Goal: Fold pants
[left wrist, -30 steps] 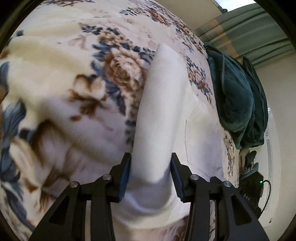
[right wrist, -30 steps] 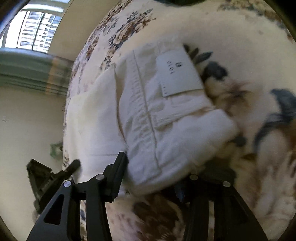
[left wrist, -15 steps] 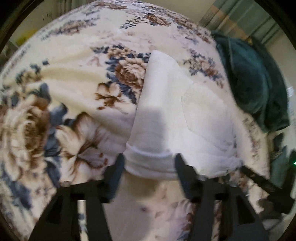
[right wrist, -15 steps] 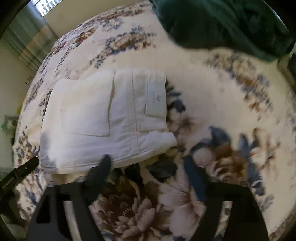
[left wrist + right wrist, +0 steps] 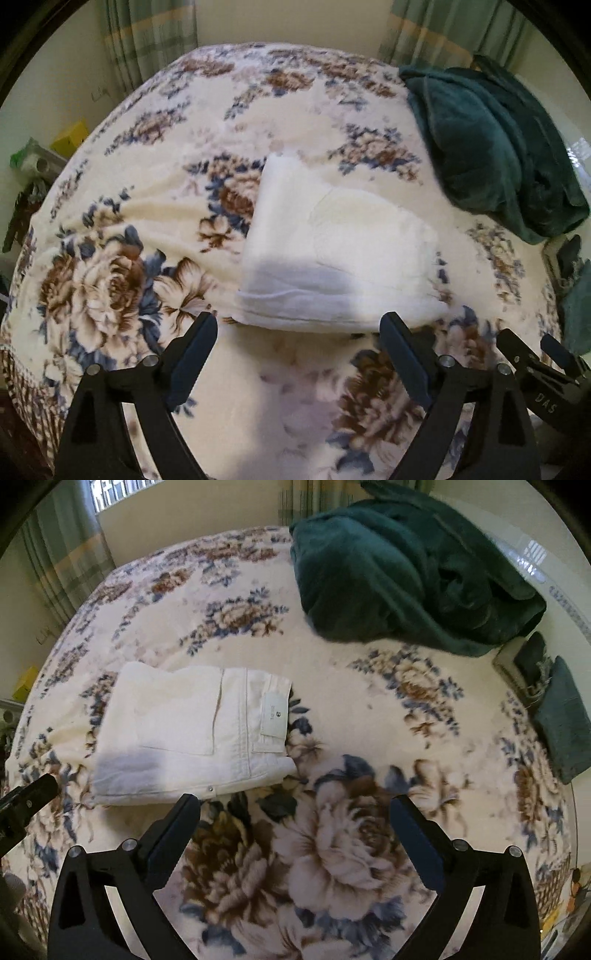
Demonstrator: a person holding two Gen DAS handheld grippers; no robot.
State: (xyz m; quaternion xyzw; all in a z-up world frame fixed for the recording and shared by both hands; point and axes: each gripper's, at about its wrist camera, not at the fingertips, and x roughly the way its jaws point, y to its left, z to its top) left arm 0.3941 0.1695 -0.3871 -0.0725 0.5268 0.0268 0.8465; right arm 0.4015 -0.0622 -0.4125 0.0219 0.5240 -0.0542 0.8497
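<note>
The white pants (image 5: 192, 734) lie folded into a compact rectangle on the floral blanket (image 5: 351, 834), toward its near left part in the right wrist view, waistband patch facing up. The left gripper (image 5: 299, 332) hovers just short of the fold's near edge, jaws spread wide and empty. The right gripper (image 5: 295, 812) stands beside the bundle, likewise spread and holding nothing. A dark green blanket (image 5: 406, 565) is heaped at the far right corner.

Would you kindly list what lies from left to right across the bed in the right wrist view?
Folded white pants → floral blanket → small folded dark green cloth at the right edge.
</note>
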